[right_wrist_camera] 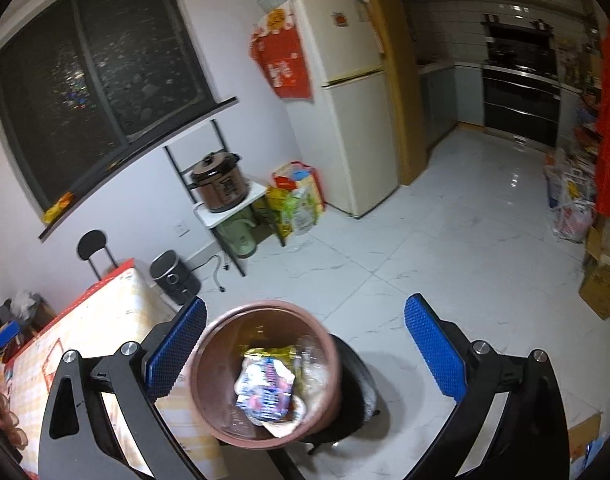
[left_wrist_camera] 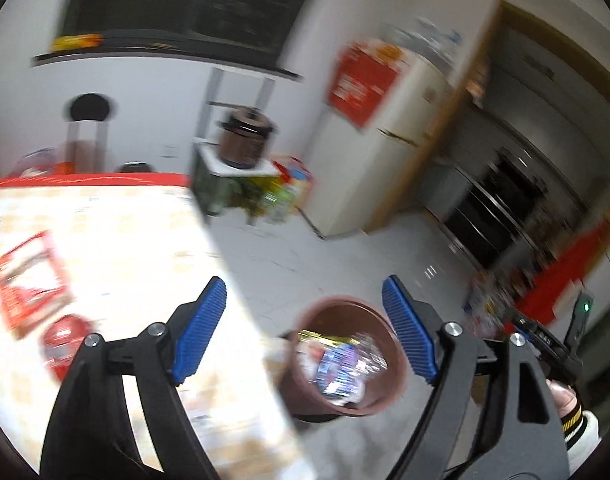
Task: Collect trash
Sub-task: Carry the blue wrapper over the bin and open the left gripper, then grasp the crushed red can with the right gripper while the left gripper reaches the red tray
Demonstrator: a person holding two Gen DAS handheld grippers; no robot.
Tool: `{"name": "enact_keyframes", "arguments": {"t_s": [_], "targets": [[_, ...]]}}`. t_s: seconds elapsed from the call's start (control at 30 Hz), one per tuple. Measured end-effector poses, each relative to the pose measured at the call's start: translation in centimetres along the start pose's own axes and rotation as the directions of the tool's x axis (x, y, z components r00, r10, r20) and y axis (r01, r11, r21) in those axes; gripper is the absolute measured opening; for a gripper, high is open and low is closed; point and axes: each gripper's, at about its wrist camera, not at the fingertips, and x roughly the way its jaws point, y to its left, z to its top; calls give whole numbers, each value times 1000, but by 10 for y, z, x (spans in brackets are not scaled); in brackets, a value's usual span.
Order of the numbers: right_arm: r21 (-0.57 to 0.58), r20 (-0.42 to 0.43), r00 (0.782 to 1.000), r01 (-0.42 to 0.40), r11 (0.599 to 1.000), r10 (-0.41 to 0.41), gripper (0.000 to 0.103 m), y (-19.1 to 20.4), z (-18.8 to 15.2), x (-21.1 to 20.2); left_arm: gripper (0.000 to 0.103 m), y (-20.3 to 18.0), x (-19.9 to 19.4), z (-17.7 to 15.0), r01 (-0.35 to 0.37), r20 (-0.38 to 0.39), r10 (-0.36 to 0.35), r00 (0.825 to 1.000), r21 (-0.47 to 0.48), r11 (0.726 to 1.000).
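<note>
Brown trash bin (right_wrist_camera: 265, 376) is sitting on a black stool (right_wrist_camera: 357, 392) beside the bench (right_wrist_camera: 105, 328).
Wrappers (right_wrist_camera: 267, 390) are lying inside the bin. The left gripper (left_wrist_camera: 305, 332) is standing wide open, holding nothing. The right gripper (right_wrist_camera: 305, 356) is open too, hanging over the bin without touching it. A red packet (left_wrist_camera: 27, 280) is lying on the bench.

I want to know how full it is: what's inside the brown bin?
The brown bin holds crumpled wrappers: a blue-and-white printed one on top, a yellow one behind it, some clear plastic. Whatever lies beneath them, and the bin's bottom, is covered.
</note>
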Motion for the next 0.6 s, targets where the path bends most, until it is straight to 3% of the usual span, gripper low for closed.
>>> {"name": "enact_keyframes", "arguments": {"t_s": [0.13,0.37,0.47,0.6], "targets": [[-57,-25,998,-65,996,63,98,48,2,14,80,60,-60,2,-119,76,127,989,-99,988],[-180,-87,977,-208,961,195,98,167,-14,26,80,167,-165,-17,-328,122,360,925,-227,917],[-225,-136,960,-272,936,246,98,215,-29,29,80,206,-196,-28,-381,117,425,898,-277,882],[-301,-197,941,-324,897,274,98,286,-53,30,80,249,-221,-43,-399,116,451,885,-311,862]]}}
